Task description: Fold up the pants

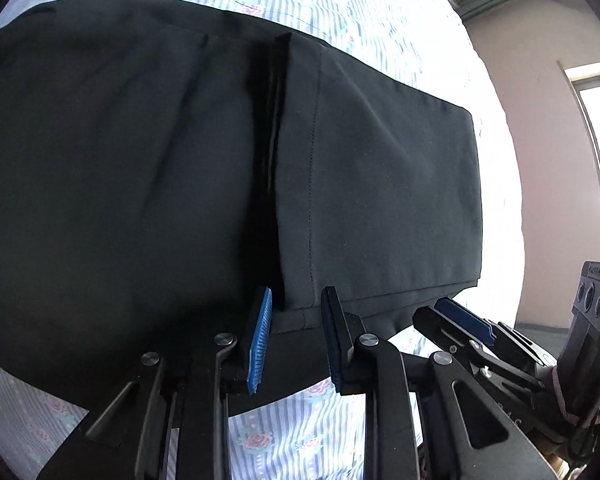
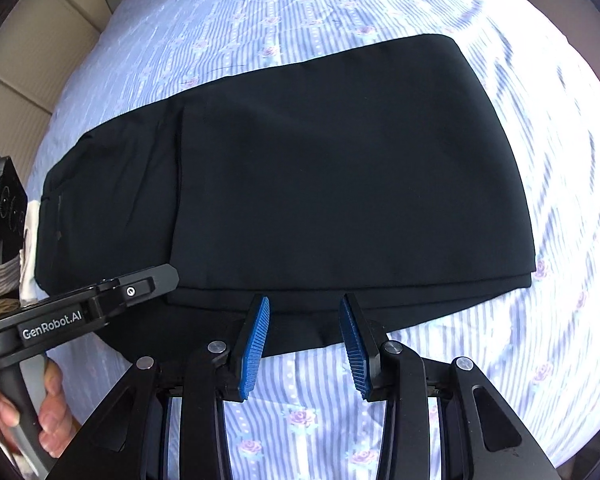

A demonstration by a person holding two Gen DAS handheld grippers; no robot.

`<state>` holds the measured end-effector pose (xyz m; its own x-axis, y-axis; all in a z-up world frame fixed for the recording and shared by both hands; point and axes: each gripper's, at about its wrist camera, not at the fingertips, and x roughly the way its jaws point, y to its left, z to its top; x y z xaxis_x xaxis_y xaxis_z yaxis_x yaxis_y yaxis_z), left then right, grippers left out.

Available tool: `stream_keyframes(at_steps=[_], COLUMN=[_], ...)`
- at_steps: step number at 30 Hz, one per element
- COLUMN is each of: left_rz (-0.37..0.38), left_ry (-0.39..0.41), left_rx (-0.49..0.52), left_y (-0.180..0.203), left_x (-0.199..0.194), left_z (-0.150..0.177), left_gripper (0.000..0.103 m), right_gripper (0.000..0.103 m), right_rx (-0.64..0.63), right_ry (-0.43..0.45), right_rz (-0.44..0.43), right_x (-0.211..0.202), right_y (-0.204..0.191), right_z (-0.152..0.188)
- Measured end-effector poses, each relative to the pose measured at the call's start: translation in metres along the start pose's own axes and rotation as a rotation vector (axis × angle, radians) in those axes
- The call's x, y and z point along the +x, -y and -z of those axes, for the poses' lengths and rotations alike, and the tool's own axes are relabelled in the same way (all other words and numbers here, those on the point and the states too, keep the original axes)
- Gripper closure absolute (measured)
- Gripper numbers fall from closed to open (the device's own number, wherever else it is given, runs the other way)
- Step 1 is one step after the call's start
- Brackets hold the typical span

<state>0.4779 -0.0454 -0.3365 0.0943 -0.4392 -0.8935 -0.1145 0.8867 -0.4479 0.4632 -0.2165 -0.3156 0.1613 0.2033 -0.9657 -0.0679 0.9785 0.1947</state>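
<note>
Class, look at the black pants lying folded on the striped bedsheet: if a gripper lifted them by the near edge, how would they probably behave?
The pants would probably droop and unfold, since they are soft cloth with creases and stacked layers showing at the near edge. They look light, lying flat on the bedsheet. Both the left gripper and right gripper are open, so nothing pins the layers.

near edge: we see bare bed (image 2: 308,404) under both tools | ahead: folded pants (image 2: 340,184) fill centre | sides: open sheet
</note>
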Motion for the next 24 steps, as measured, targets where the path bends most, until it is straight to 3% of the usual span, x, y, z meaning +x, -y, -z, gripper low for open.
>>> stream_keyframes(at_steps=[4,6,11,17,18,20,24], left_rz=[-0.035,-0.078,-0.041,-0.051,-0.056,-0.075,-0.094], left_ry=[-0.018,-0.030,-0.006,0.003,-0.001,0.004,0.012], left_rx=[0.011,0.027,0.003,-0.042,-0.050,-0.057,-0.074], left_y=[0.001,0.003,-0.006,-0.026,-0.028,-0.031,-0.037], left_x=[0.011,0.018,0.001,-0.009,-0.009,-0.009,-0.018], left_z=[-0.002,-0.002,0.003,0.014,0.015,0.016,0.016], left_gripper=[0.078,0.093,0.095,0.095,0.099,0.098,0.080], right_gripper=[0.065,0.065,0.065,0.065,0.065,0.065,0.065], right_rx=[0.004,0.004,0.016,0.044,0.041,0.030,0.004], right_ry=[-0.008,-0.013,-0.017,-0.019,-0.020,-0.022,-0.022], right_rz=[0.002,0.007,0.014,0.004,0.004,0.004,0.005], right_x=[0.001,0.002,-0.003,-0.005,-0.005,-0.006,-0.008], right_y=[0.002,0.002,0.014,0.020,0.019,0.015,0.003], right_z=[0.003,0.005,0.012,0.019,0.020,0.021,0.020])
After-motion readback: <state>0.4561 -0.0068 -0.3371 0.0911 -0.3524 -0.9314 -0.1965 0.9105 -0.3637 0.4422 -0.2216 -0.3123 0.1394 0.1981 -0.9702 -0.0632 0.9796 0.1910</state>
